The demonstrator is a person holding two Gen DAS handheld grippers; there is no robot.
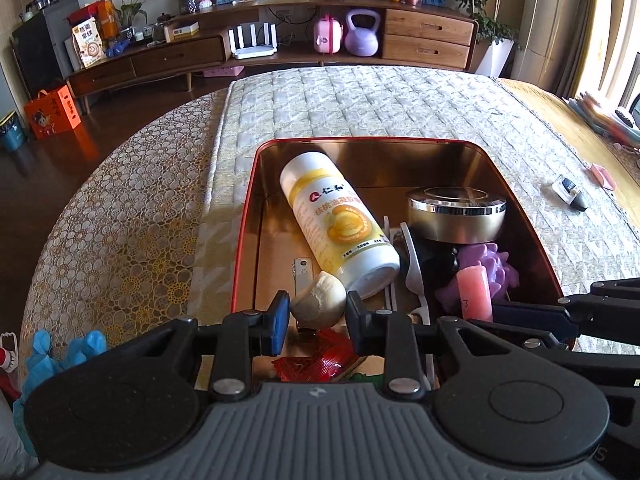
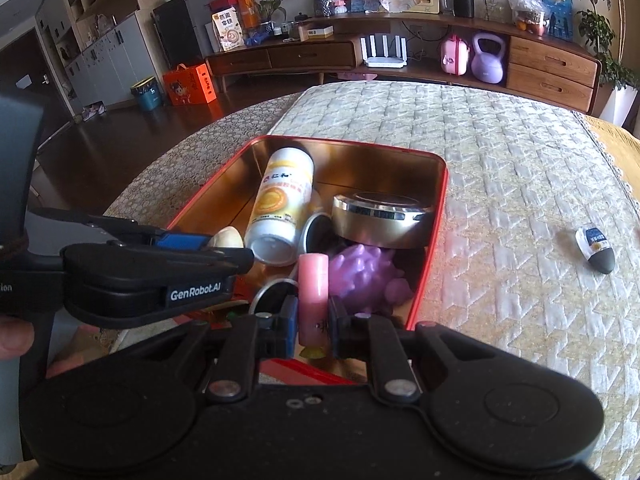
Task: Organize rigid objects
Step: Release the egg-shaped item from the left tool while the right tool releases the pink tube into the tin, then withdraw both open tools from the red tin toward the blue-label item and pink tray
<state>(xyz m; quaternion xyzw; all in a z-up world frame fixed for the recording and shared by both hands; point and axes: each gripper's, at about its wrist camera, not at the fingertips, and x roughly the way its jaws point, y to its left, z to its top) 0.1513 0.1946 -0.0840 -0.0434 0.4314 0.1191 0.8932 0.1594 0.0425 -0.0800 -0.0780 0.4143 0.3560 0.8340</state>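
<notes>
Over the red tin [image 1: 244, 216], the left gripper [image 1: 318, 312] clamps what looks like a cream shell-like piece [image 1: 319, 300] while the right gripper [image 2: 314, 316] pinches an upright pink tube [image 2: 313, 292] beside the white bottle [image 1: 336, 216].

floor [image 2: 120, 140]: dark wood | sideboard [image 1: 424, 40]: long, wooden, drawers | window [image 1: 628, 40]: daylight, right side

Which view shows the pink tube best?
The right wrist view: the pink tube stands upright between the right hand-held gripper's jaws, nearly its full length visible above the red tin. The left wrist view shows it from the side, its base hidden.
</notes>
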